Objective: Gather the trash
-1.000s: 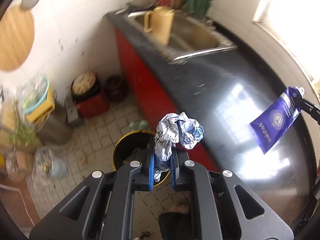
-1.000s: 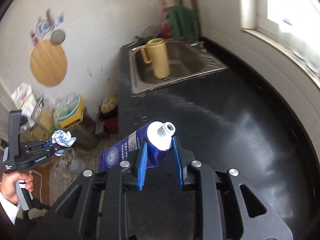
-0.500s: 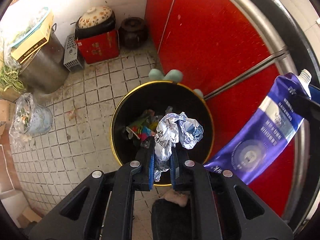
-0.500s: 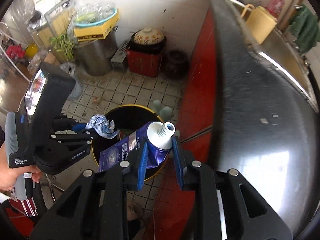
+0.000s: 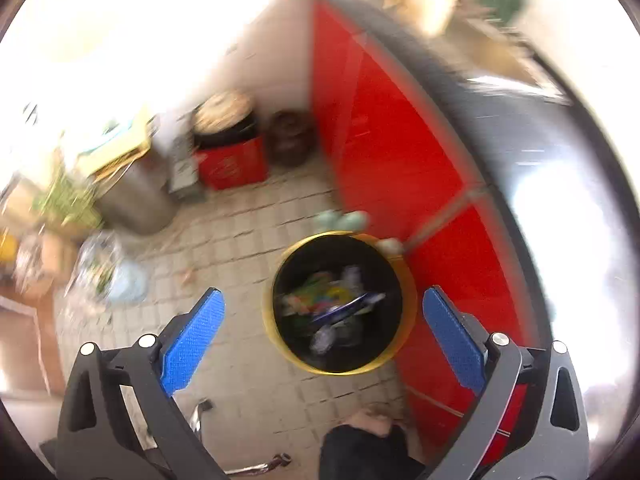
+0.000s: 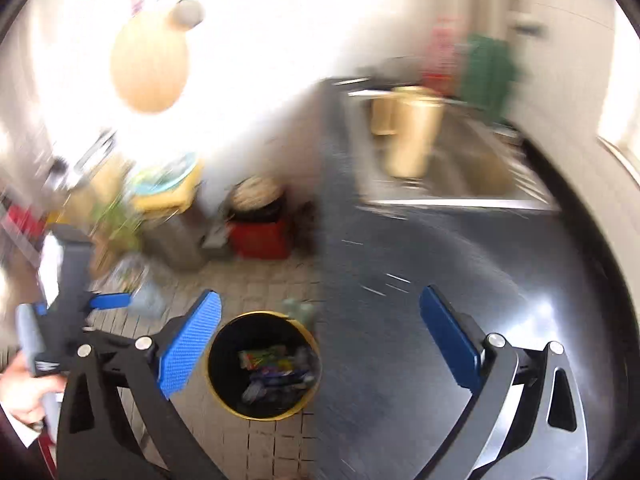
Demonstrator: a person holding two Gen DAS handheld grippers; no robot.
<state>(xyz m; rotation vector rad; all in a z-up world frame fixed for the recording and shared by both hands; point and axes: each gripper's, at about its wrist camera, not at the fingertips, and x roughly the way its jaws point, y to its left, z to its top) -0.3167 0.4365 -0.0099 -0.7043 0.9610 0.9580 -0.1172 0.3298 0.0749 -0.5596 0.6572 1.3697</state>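
Left gripper (image 5: 323, 336): blue-padded fingers (image 5: 192, 336) spread wide apart, nothing between them. Positioned above the tiled floor (image 5: 240, 248), looking down on the trash bin (image 5: 400, 344).

Right gripper (image 6: 320, 340): fingers likewise spread wide, nothing held. Aimed across the edge of the black countertop (image 6: 420, 320), the bin's opening low in the frame between the fingers.

Trash bin: round, yellow rim, black interior, standing on the floor against the red cabinet front (image 5: 392, 152). Inside: a blue toothpaste tube (image 5: 348, 306) lying slantwise on top of mixed colourful wrappers (image 5: 316, 292), with a pale crumpled wrapper (image 5: 352, 276) just behind the tube. Contents blurred; finer detail not readable. Same heap visible from the right wrist view, individual items hard to separate there.

Surroundings, both views motion-blurred: red box (image 5: 232, 164) carrying a dark lidded pot, set against the wall; dark jar (image 5: 290, 140) just beside it; metal drum (image 5: 136, 200) further left with clutter stacked on top. Steel sink (image 6: 460, 176) set in the countertop, a yellow pitcher (image 6: 412, 132) standing in it, green cloth (image 6: 484, 68) hanging behind. Round wooden board (image 6: 150, 64) on the wall.

Person's hand (image 6: 28, 392) gripping the left gripper's handle, seen at the left edge of the right wrist view.
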